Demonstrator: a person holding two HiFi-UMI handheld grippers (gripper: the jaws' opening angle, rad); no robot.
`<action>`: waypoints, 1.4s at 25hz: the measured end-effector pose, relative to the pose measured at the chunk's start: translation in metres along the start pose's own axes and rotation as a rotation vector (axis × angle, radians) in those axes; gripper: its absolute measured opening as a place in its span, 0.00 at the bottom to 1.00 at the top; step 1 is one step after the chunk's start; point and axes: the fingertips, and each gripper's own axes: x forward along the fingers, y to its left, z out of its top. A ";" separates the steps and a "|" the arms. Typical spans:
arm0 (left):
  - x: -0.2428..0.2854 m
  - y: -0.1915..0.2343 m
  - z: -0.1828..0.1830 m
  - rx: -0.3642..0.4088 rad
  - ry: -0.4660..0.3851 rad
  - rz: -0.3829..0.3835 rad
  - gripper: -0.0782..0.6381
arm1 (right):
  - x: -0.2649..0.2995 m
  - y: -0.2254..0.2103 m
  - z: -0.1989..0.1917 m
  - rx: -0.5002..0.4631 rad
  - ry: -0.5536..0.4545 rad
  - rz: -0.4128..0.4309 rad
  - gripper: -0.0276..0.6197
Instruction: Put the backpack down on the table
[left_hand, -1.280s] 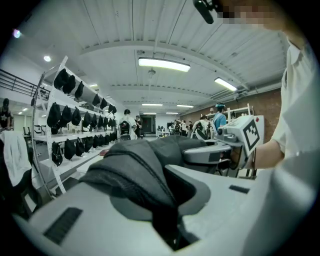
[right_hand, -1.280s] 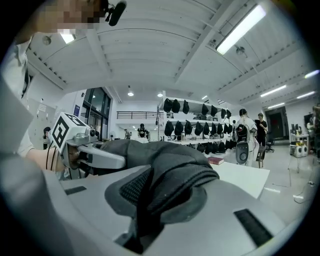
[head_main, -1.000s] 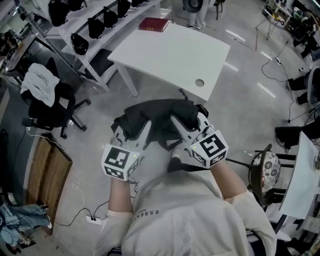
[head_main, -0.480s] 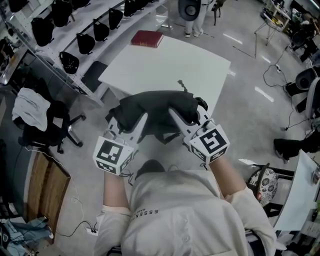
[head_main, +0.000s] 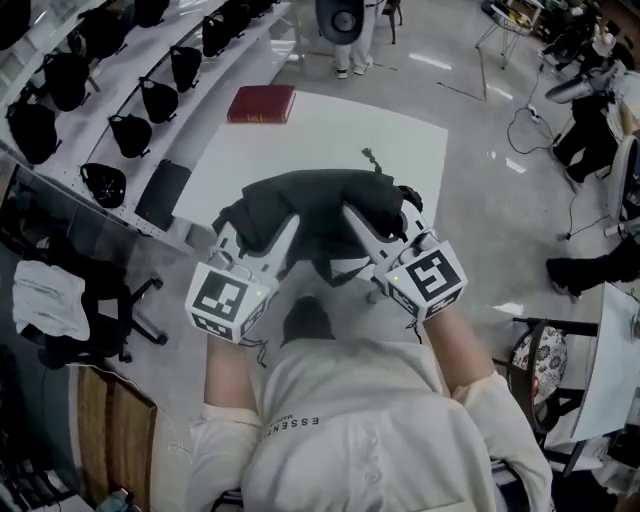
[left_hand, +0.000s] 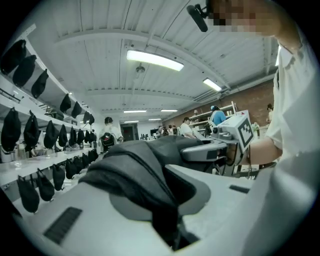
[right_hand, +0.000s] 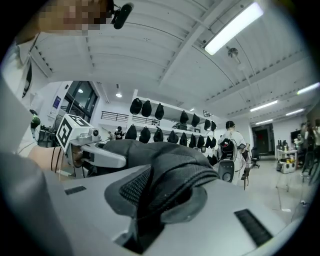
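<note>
Over the near edge of the white counter (head_main: 300, 135), a black backpack (head_main: 320, 212) hangs bunched between two hand-held grippers, its far part overlapping the counter top in the head view. That view does not show whether its underside touches the surface. The left gripper (head_main: 258, 232) is clenched on the backpack's left side. In the left gripper view, a thick fold of dark fabric (left_hand: 137, 172) runs down into the narrow slot between the pale jaws, which press on it. The right gripper (head_main: 378, 215) is clamped on the right side in the same way. The right gripper view shows a mesh-lined padded fold (right_hand: 170, 172) pinched between its jaws. Each gripper appears in the other's view beyond the fabric, the right gripper (left_hand: 205, 150) with its marker cube (left_hand: 245, 131) and the left gripper (right_hand: 100, 157) with its own cube (right_hand: 70, 131). A short cord (head_main: 371, 159) pokes out from the top of the backpack over the counter. A red book (head_main: 261, 103) lies at the counter's far left corner, well apart from the backpack. Left of the counter runs a shelf (head_main: 150, 110) lined with black bags (head_main: 130, 133). A person (head_main: 345, 25) stands beyond the far edge of the counter. An office chair (head_main: 90, 325) draped with a white cloth (head_main: 42, 300) stands on the floor at the left.
</note>
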 end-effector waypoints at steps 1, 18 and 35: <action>0.010 0.009 0.000 0.004 -0.008 -0.018 0.21 | 0.008 -0.009 0.000 -0.003 0.000 -0.022 0.18; 0.185 0.162 0.055 0.029 -0.121 -0.315 0.21 | 0.134 -0.182 0.044 -0.051 0.048 -0.294 0.18; 0.329 0.215 -0.004 -0.057 -0.068 -0.399 0.21 | 0.197 -0.296 -0.037 -0.010 0.135 -0.426 0.18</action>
